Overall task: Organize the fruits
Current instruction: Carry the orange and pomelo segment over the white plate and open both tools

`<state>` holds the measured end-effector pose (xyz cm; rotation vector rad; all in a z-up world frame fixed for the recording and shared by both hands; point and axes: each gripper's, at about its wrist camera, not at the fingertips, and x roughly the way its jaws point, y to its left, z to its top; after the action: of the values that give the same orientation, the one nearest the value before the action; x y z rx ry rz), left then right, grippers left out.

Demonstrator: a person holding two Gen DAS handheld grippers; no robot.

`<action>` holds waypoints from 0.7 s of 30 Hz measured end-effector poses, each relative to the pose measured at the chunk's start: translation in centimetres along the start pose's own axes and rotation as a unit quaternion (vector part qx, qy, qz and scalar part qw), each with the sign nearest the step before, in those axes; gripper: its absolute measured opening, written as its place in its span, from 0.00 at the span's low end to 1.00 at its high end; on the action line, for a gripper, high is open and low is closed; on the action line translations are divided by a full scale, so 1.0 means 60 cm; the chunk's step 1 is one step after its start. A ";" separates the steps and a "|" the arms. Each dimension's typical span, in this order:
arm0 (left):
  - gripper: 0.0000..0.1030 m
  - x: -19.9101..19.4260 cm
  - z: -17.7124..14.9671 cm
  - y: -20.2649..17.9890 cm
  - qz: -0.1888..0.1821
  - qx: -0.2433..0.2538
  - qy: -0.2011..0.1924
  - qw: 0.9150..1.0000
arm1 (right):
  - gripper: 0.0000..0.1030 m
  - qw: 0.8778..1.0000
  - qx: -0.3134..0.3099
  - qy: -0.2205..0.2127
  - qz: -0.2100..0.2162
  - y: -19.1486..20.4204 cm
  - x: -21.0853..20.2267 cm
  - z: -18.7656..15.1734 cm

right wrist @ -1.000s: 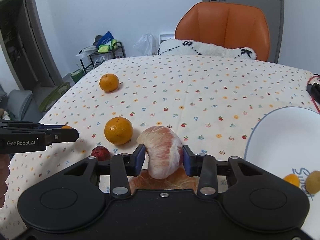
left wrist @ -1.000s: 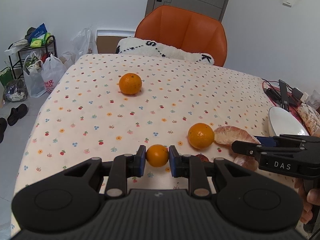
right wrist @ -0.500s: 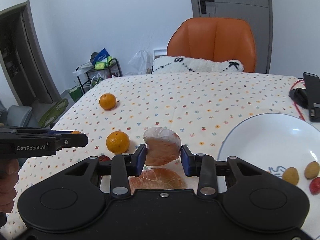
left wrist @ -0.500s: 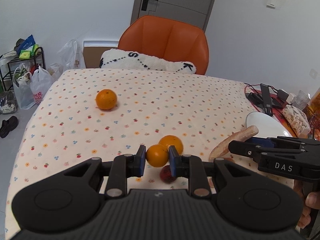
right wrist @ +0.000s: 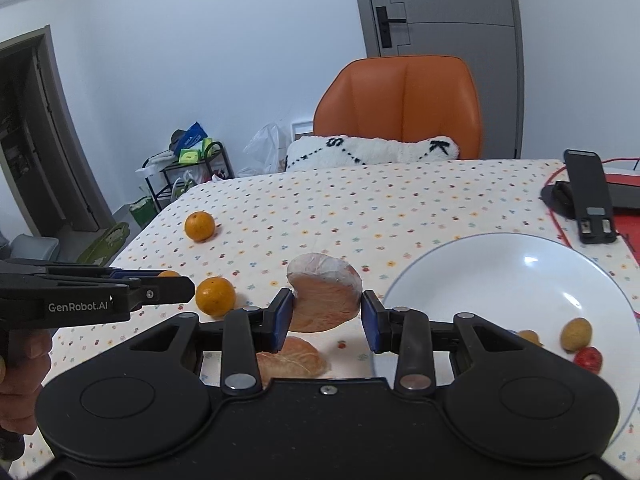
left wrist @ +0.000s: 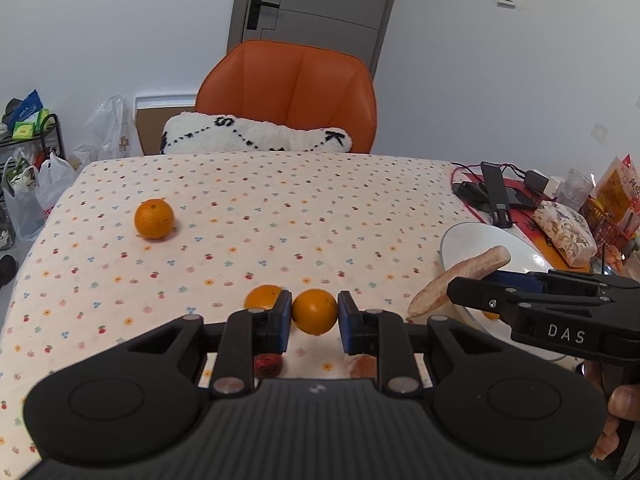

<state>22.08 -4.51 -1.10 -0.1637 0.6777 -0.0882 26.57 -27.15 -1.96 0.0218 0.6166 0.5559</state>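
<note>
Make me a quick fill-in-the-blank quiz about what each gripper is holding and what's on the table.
1. The left gripper is shut on a small ____.
2. The right gripper holds a peeled pomelo wedge beside the white ____.
3. The chair behind the table is ____ in colour.

Missing words: orange; plate; orange

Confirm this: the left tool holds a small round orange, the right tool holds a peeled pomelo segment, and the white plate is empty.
Wrong on the plate. The right wrist view shows the white plate already holding small fruits near its right edge. The left tool and right tool hold what you said.
</note>
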 end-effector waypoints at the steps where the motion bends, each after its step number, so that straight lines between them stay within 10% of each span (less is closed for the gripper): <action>1: 0.22 0.001 0.001 -0.004 -0.002 0.001 0.000 1.000 | 0.34 1.000 0.001 0.000 -0.002 -0.004 -0.002 -0.001; 21: 0.22 0.029 0.014 -0.082 -0.037 0.030 0.001 0.999 | 0.34 0.998 0.041 -0.026 -0.046 -0.082 -0.066 -0.012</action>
<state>23.83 -9.48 -0.67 -0.1310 0.6704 -0.1803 25.89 -33.42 -1.29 0.0838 0.5869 0.4400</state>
